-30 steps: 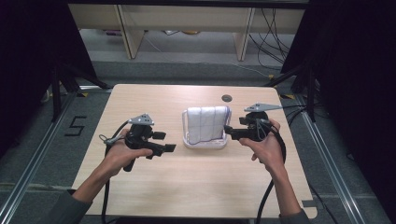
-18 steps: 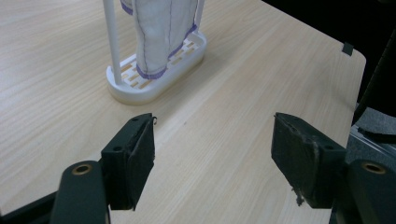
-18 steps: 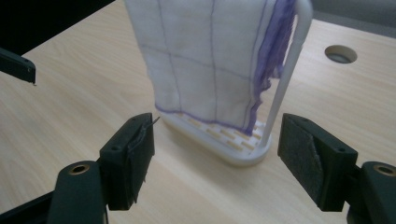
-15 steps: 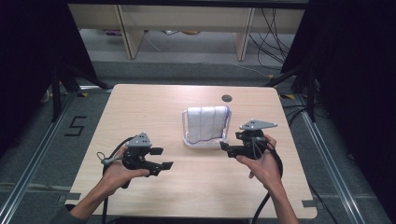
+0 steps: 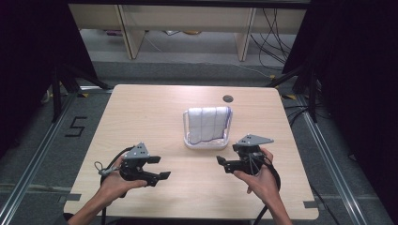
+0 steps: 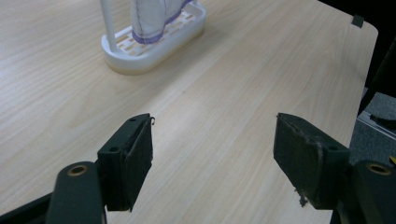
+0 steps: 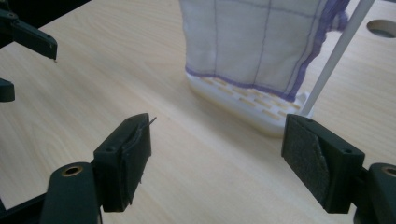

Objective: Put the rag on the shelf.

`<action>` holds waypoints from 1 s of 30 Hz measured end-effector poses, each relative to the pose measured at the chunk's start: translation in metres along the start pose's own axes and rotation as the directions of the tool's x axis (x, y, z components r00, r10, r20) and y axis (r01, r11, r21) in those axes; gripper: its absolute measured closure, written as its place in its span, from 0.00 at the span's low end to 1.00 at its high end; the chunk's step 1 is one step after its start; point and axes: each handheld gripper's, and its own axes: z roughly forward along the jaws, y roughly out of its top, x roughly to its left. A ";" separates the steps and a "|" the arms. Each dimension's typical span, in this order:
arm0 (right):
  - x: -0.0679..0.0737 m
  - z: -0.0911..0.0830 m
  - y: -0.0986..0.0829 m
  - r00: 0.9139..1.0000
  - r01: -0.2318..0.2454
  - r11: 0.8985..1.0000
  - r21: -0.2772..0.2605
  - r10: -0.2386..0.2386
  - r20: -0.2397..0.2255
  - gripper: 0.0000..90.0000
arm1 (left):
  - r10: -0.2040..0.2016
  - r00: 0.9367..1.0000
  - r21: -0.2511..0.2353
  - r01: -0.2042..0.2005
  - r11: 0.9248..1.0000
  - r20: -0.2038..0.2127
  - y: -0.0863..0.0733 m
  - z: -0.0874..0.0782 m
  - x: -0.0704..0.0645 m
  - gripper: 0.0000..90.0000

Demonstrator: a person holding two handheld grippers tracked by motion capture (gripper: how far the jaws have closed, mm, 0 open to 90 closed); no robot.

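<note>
- Wooden table (image 5: 141,112): pale top with rounded corners; I see a small dark round grommet hole (image 5: 228,98) near its far edge
- White rack (image 5: 206,140): oval slotted base with thin upright posts, standing on the table right of centre, between the two grippers and farther from me than both
- White cloth (image 5: 209,124): purple grid lines and purple hem, draped over the rack, lower edge hanging down to the slotted base; in the right gripper view it sits just ahead of the jaws
- Left gripper (image 5: 159,168): held in my left hand (image 5: 115,180) near the front left of the table, well apart from the rack; jaws spread wide, nothing between them, bare wood beneath in the left gripper view
- Right gripper (image 5: 223,162): held in my right hand (image 5: 258,180), near the rack's front right corner but not touching it; jaws spread wide, nothing gripped, pointing toward the left gripper
</note>
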 end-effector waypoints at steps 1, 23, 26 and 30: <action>0.001 -0.001 -0.003 1.000 0.005 1.000 0.017 -0.005 0.007 0.26 | 0.004 1.000 0.011 -0.004 1.000 -0.004 -0.002 -0.001 -0.001 0.31; 0.017 0.010 -0.059 0.999 -0.004 1.000 0.031 0.005 -0.039 0.19 | 0.068 0.997 0.087 -0.064 0.994 -0.040 -0.049 0.000 -0.012 0.29; 0.021 0.011 -0.066 0.998 -0.002 0.999 0.043 0.005 -0.067 0.19 | 0.071 0.997 0.104 -0.066 0.992 -0.044 -0.055 0.002 -0.015 0.29; 0.028 0.010 -0.074 0.999 0.033 0.997 0.075 -0.030 -0.046 0.19 | 0.061 0.998 0.086 -0.058 0.995 -0.034 -0.058 0.002 -0.020 0.29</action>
